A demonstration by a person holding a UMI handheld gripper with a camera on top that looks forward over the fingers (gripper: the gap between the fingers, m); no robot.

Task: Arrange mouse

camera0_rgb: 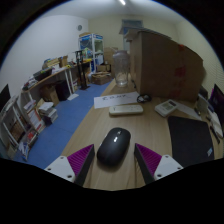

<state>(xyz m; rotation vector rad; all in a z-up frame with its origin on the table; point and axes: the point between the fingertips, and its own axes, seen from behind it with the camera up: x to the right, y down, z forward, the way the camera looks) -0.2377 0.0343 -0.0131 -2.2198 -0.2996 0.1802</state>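
Tongs [112, 163]: released, fingers spread either side of the mouse, gaps showing
Mouse [113, 146]: black, resting on the desk [140, 128]
Keyboard [116, 100]: white, beyond the mouse

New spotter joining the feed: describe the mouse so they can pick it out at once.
Start at the wooden desk that fills the near view. The open claw reaches over its near edge, and the mouse lies between the fingers, untouched. It is the only rounded, dark, glossy thing there; the black mat beside it is flat and rectangular.
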